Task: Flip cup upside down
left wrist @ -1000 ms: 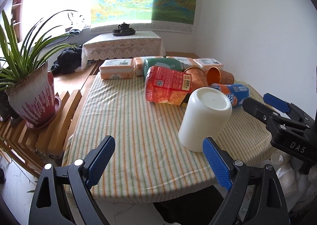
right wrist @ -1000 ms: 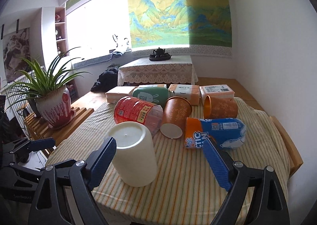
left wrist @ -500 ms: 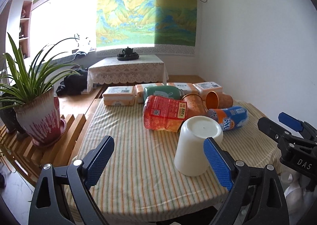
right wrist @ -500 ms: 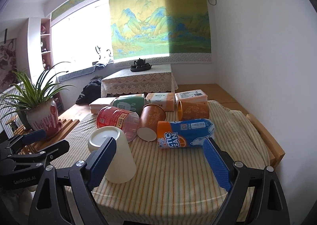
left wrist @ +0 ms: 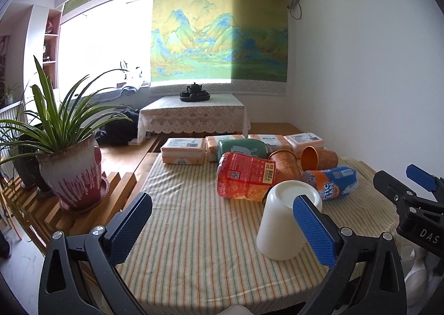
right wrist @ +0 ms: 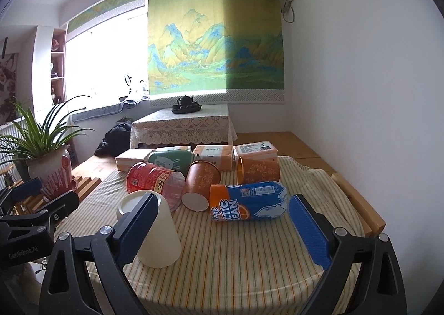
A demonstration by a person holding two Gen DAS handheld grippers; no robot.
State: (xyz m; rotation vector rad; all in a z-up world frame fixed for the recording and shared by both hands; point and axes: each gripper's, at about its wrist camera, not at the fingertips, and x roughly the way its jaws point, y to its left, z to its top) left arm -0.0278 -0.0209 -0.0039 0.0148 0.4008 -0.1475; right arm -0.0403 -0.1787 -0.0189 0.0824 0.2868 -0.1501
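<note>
Cup (left wrist: 285,220): upside down on my worktop (left wrist: 194,231), lower right of frame.
Left gripper (left wrist: 222,226): spread, empty.
Right gripper (right wrist: 222,226): spread, empty.

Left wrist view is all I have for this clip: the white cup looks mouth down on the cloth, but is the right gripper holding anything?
Observer: No. The right wrist view shows the right gripper open, with nothing between its fingers. The white cup stands mouth down, partly behind its left finger.
Operator: And the brown cup behind the red pack?
Observer: The brown cup lies on its side beside the orange bottle, with its white base towards the right wrist camera.
Operator: How does my gripper look from there?
Observer: The left gripper is at the left edge, open and empty, off to the side of the white cup.
</note>
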